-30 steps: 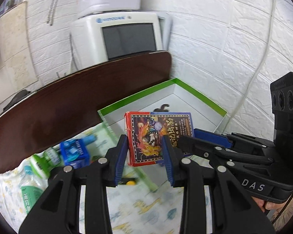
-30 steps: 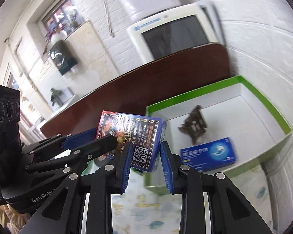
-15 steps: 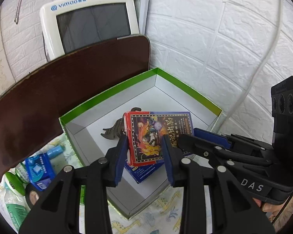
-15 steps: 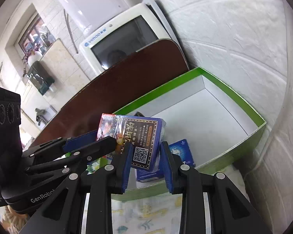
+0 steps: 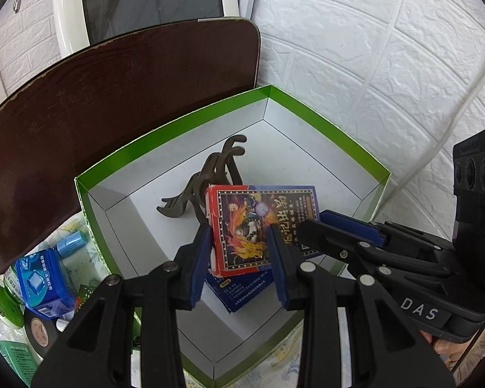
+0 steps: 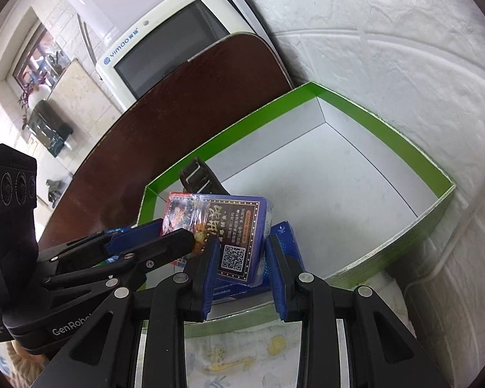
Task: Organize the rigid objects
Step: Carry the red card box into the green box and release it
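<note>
A red and blue card box (image 5: 242, 226) (image 6: 229, 223) hangs low inside the green-rimmed white box (image 5: 323, 123) (image 6: 388, 135). Both grippers are shut on it. My left gripper (image 5: 239, 236) clamps its red end, and my right gripper (image 6: 242, 249) clamps the blue end with the QR code. In the left wrist view the right gripper's fingers (image 5: 310, 226) reach in from the right. Just beneath the card box a blue medicine box (image 5: 239, 291) (image 6: 287, 236) lies on the box floor. A brown hair claw (image 5: 207, 174) (image 6: 197, 177) lies behind it.
A dark brown board (image 5: 113, 97) leans behind the green box, with a white monitor (image 5: 152, 0) behind that and a white brick wall (image 5: 371, 48) to the right. Left of the box, a small blue box (image 5: 42, 284), bottles and a tape roll (image 5: 40, 329) lie on patterned cloth.
Both grippers carried the card box from above the box's left edge to over the box and lowered it inside, close above the blue medicine box. Both grips stayed the same.
</note>
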`<action>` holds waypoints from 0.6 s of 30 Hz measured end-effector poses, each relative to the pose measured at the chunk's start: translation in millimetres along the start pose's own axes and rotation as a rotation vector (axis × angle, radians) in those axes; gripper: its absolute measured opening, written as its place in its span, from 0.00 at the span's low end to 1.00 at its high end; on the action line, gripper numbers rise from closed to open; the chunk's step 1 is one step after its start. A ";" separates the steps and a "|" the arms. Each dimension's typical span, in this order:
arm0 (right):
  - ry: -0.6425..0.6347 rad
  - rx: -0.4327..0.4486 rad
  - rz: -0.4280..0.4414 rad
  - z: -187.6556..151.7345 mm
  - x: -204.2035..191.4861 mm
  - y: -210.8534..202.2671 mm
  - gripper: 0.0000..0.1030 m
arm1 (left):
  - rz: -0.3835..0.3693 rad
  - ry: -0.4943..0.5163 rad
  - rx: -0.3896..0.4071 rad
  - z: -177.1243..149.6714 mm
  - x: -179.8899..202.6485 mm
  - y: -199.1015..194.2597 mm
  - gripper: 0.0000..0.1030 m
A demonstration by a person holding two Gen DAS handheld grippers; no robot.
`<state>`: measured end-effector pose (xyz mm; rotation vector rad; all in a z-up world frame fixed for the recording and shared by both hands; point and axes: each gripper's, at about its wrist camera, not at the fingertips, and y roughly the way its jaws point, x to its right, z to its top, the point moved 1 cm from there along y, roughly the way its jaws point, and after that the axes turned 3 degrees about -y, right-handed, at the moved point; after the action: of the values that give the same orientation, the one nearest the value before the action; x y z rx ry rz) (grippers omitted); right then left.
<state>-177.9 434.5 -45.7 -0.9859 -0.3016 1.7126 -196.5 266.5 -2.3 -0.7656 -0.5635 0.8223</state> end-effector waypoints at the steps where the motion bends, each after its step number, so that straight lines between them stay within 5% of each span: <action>1: -0.002 0.003 -0.003 0.2 -0.4 -0.2 0.31 | 0.000 0.000 -0.001 0.3 -0.2 1.4 0.31; 5: -0.010 0.020 0.013 3.7 -2.8 -1.9 0.31 | -0.016 -0.003 0.005 3.4 0.3 3.9 0.25; 18: -0.038 -0.005 0.006 2.3 -17.1 -1.7 0.32 | 0.019 -0.005 0.028 -7.5 -12.3 -19.7 0.28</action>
<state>-177.2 420.6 -35.3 -0.9597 -0.3282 1.7380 -189.6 244.8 6.7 -0.7442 -0.5485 0.8479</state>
